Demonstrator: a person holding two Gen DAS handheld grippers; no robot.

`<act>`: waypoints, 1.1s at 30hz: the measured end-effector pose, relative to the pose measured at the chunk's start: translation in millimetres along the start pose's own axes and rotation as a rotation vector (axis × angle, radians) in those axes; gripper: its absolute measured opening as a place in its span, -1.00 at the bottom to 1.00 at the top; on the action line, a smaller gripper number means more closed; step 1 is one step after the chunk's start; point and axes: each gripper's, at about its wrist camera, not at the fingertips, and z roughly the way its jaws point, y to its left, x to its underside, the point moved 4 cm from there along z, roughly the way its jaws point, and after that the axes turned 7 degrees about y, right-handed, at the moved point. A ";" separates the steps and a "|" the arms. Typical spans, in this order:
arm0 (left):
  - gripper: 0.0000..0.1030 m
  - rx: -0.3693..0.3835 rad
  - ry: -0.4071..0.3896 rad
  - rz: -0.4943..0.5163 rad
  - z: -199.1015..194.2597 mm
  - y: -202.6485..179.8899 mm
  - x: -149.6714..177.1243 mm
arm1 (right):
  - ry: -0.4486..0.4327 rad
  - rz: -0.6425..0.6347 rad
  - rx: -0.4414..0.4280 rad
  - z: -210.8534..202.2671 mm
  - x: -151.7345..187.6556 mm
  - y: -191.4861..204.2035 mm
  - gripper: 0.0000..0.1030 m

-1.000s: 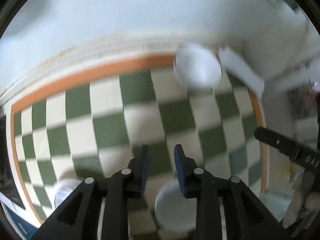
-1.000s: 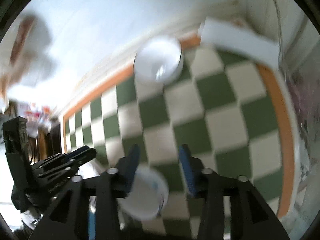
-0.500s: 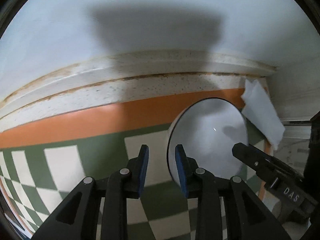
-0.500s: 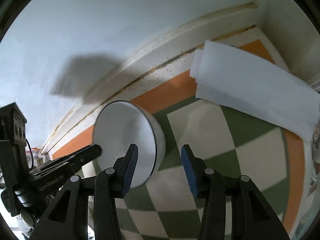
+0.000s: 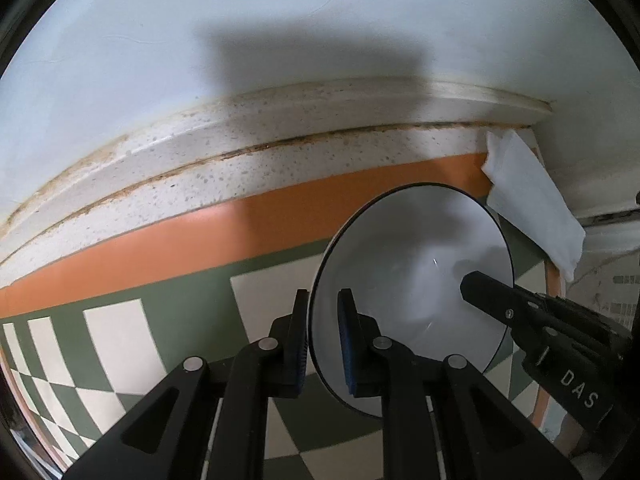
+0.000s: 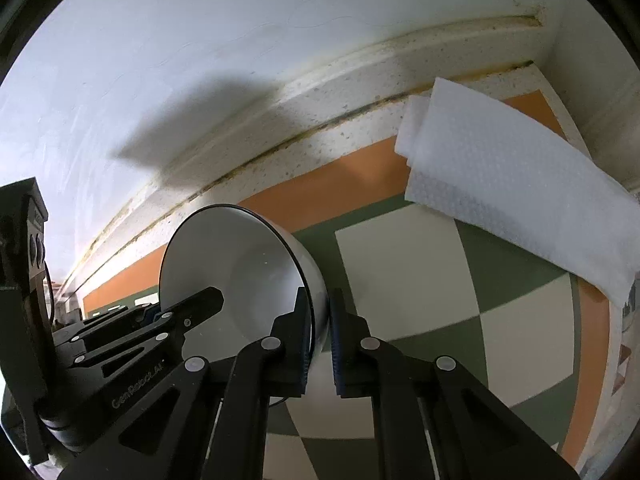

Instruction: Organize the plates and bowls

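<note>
A white bowl (image 5: 420, 264) with a thin dark rim sits tilted on the green-and-cream checkered mat (image 5: 120, 340), near its orange border by the wall. My left gripper (image 5: 323, 336) has its jaws closing on the bowl's left rim, one pad inside and one outside, both pressing. My right gripper (image 6: 320, 332) is closing the same way on the opposite rim of the bowl (image 6: 232, 256), pads against the wall of the bowl. Each gripper shows in the other's view, the right one (image 5: 500, 304) and the left one (image 6: 200, 300) reaching over the rim.
A folded white paper towel (image 6: 500, 168) lies on the mat's far right corner, close behind the bowl. A speckled counter ledge (image 5: 240, 148) and a pale wall rise just beyond the orange border. Checkered mat (image 6: 400, 272) stretches to the right of the bowl.
Both grippers came down from above the middle of the mat to the bowl by the wall. Their jaws, apart half a second ago, have closed on its rim.
</note>
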 end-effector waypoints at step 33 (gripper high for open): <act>-0.77 -0.008 -0.182 0.043 -132.0 4.3 219.2 | -0.070 -0.155 -0.083 -120.5 242.8 57.6 -0.81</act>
